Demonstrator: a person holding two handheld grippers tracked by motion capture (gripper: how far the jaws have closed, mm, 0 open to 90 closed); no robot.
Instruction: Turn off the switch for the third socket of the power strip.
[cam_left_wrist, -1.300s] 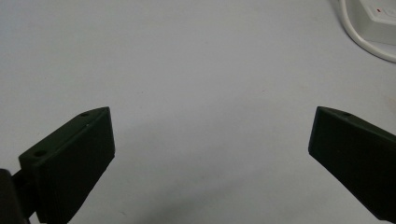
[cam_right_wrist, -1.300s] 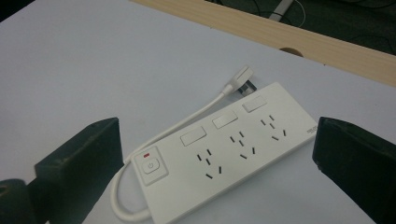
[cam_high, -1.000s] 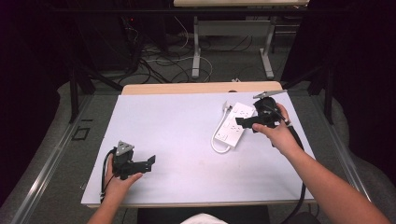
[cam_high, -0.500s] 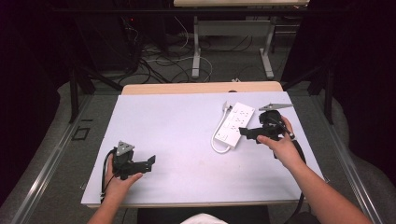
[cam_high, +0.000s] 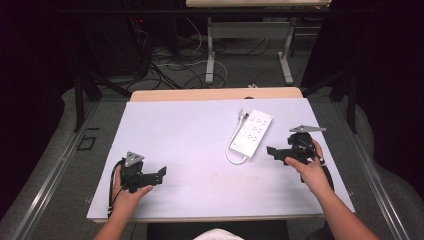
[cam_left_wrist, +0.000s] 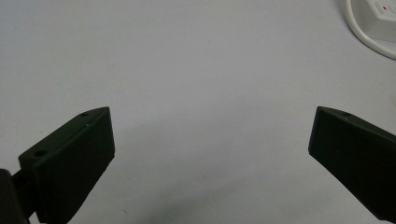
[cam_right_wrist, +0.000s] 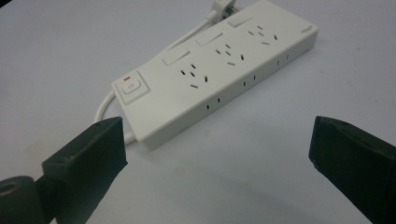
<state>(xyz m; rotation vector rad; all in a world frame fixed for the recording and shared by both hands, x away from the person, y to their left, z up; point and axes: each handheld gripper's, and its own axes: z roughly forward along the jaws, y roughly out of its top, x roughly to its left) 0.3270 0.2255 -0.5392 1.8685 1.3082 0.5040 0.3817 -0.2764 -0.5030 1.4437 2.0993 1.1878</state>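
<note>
Large pale grey table top (cam_high: 200, 135), flat, matte, with a strip of light wood along its far edge. On it, right of centre, lies a white plastic six-outlet power strip (cam_high: 253, 131), flat, outlets up, set diagonally with its switch end toward the person; same strip in the right gripper view (cam_right_wrist: 219, 70), red-marked switch at its near end. Its white cable (cam_high: 231, 156) loops from the near end and runs back along the strip's left side to the plug by the far end. Right black two-jaw gripper (cam_high: 274, 151) sits just right of the strip's near end, not touching, jaws spread wide, nothing held. Left black two-jaw gripper (cam_high: 160, 173) is well apart at the near left of the table, jaws wide too, empty.
</note>
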